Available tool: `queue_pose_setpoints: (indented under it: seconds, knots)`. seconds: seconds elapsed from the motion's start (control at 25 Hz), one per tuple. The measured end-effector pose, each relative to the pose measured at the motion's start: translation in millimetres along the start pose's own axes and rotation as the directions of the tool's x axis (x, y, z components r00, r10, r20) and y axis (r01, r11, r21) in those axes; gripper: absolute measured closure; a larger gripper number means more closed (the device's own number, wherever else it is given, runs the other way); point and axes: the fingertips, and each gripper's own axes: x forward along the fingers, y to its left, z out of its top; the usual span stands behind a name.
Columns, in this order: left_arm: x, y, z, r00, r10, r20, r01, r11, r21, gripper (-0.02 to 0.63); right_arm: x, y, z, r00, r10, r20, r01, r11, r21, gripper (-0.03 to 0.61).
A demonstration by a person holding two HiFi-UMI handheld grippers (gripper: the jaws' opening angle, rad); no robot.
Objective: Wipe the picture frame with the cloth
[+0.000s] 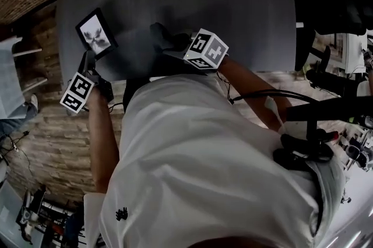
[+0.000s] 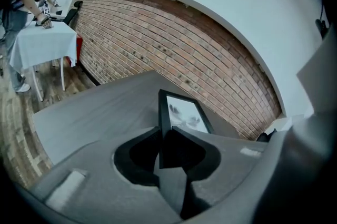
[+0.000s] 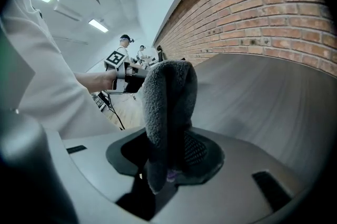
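A small black picture frame [image 1: 95,34] with a pale print stands tilted above the near left part of the dark grey table [image 1: 233,2]. My left gripper [image 1: 88,63] is shut on its lower edge. In the left gripper view the frame [image 2: 181,111] rises edge-on from between the jaws of the left gripper [image 2: 164,132]. To the right of the frame, my right gripper [image 1: 175,45] is shut on a dark grey fluffy cloth [image 1: 163,35]. In the right gripper view the cloth [image 3: 168,94] stands up as a thick fold out of the right gripper [image 3: 167,139], apart from the frame.
A brick wall [image 2: 174,44] runs behind the table. At the far left a person stands at a small table with a white cover [image 2: 39,41]. Black stands and cables [image 1: 326,95] crowd the right side. The table's near edge [image 1: 175,74] is against my body.
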Motion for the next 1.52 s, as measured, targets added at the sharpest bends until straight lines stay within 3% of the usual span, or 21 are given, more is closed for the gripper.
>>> queue_pose_setpoints:
  seconds: [0.2, 0.8, 1.32, 1.52]
  knots:
    - [20.9, 44.8, 11.1, 0.998, 0.053, -0.015, -0.054, 0.998, -0.04, 0.537, 8.3, -2.2, 11.1, 0.999, -0.037, -0.009, 0.038, 0.998, 0.042, 0.436]
    - [77.1, 161.6, 34.8, 0.972, 0.208, -0.105, -0.214, 0.975, -0.057, 0.537, 48.6, 0.9, 48.9, 0.989, -0.146, 0.007, 0.143, 0.98, 0.139, 0.436]
    - [97.7, 179.3, 26.9, 0.956, 0.232, -0.178, -0.237, 0.972, -0.004, 0.532, 61.6, 2.6, 56.7, 0.987, -0.162, -0.001, 0.161, 0.976, 0.15, 0.436]
    - [92.8, 175.7, 29.8, 0.959, 0.23, -0.163, -0.227, 0.973, 0.036, 0.519, 59.1, 3.0, 59.7, 0.989, -0.147, 0.002, 0.146, 0.981, 0.129, 0.436]
